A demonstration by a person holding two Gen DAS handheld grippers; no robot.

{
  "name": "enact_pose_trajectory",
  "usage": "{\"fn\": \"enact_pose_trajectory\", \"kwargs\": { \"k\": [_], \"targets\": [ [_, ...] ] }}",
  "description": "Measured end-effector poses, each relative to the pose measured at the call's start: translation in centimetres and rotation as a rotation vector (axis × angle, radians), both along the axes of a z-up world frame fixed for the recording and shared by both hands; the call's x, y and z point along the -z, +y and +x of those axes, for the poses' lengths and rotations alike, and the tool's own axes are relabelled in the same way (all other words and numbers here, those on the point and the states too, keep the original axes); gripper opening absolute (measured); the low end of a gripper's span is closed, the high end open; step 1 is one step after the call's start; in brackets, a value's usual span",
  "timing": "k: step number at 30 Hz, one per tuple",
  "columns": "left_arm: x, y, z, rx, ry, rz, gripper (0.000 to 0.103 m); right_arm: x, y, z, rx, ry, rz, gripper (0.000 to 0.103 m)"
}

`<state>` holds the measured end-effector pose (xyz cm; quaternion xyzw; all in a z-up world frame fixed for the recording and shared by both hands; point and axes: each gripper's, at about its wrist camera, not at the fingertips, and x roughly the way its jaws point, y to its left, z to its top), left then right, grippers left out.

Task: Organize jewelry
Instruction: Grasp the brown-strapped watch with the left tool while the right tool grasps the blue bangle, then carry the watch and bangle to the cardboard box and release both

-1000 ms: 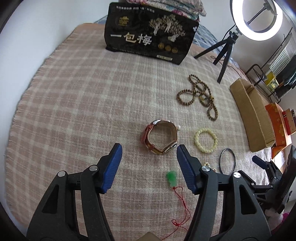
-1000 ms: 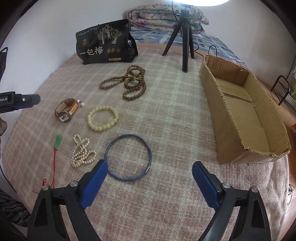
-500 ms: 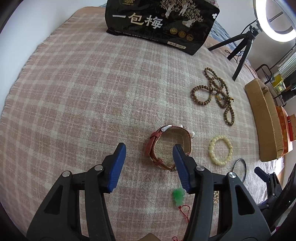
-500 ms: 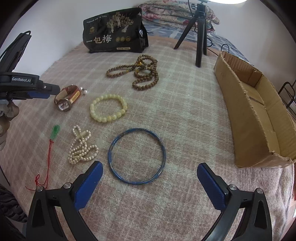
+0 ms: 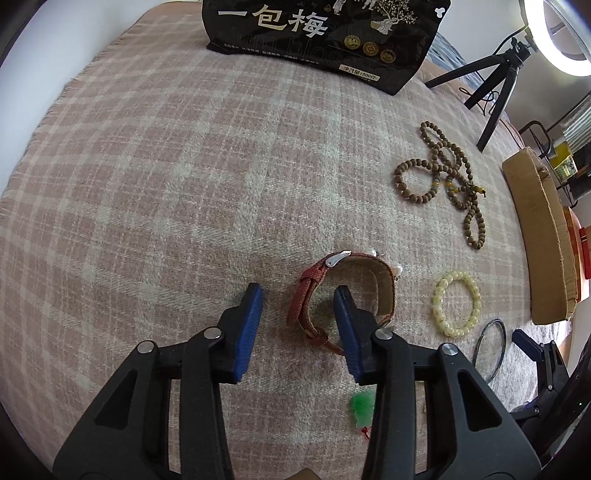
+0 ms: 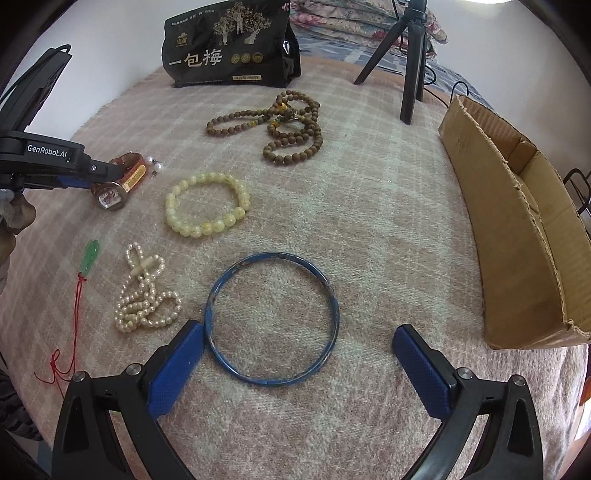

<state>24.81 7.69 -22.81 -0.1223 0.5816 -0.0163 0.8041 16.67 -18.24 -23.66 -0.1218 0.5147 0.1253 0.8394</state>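
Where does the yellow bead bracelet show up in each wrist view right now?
Left wrist: the yellow bead bracelet lies right of centre, just right of the red-strap watch.
Right wrist: the bracelet lies left of centre, just right of the watch.
Shared landmark: the black snack bag stands at the top of both views.

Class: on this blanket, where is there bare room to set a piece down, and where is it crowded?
Bare: the wide stretch between the yellow bead bracelet and cardboard box. Crowded: around the watch, pearl strand and blue bangle.

woolly plaid blanket (image 6: 369,192), corrugated cardboard box (image 6: 524,236)
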Motion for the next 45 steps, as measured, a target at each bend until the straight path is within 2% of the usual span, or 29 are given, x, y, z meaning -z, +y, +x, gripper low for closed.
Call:
{"fn": "enact_pose_trajectory", "kwargs": {
  "k": [4, 7, 9, 11, 20, 28, 36, 45],
  "targets": [
    [0.0, -0.1, -0.1, 0.01, -0.001, 0.025, 0.027, 0.0, 0.2, 0.0, -0.014, 0.006, 0.003, 0.098],
    [-0.1, -0.1, -0.2, 0.015, -0.005, 0.042, 0.02, -0.1, 0.5, -0.1, -0.036, 0.008, 0.009, 0.089],
    [-0.1, 0.0, -0.2, 0.014, -0.003, 0.041, 0.012, -0.2, 0.7, -0.3, -0.052, 0.009, 0.015, 0.079],
    [-0.2, 0.0, -0.4, 0.013, -0.005, 0.041, 0.012, -0.3, 0.9, -0.3, -0.067, 0.01, 0.023, 0.073],
    [-0.7, -0.4, -0.3, 0.019, -0.019, 0.052, 0.01, -0.7, 0.5, -0.4, -0.058, 0.013, 0.06, 0.073],
    [-2.3, -0.4, -0.4, -0.002, -0.057, 0.041, 0.01, -1.5, 0.1, -0.5, -0.045, 0.001, 0.089, 0.072],
    [-4.5, -0.6, -0.2, -0.01, -0.108, 0.007, 0.01, -4.3, -0.4, -0.6, -0.034, -0.062, 0.124, 0.073],
    [-7.6, -4.2, 0.1, 0.039, -0.173, -0.03, 0.01, -8.0, -3.0, -0.2, 0.019, -0.144, 0.142, 0.073]
  ]
}}
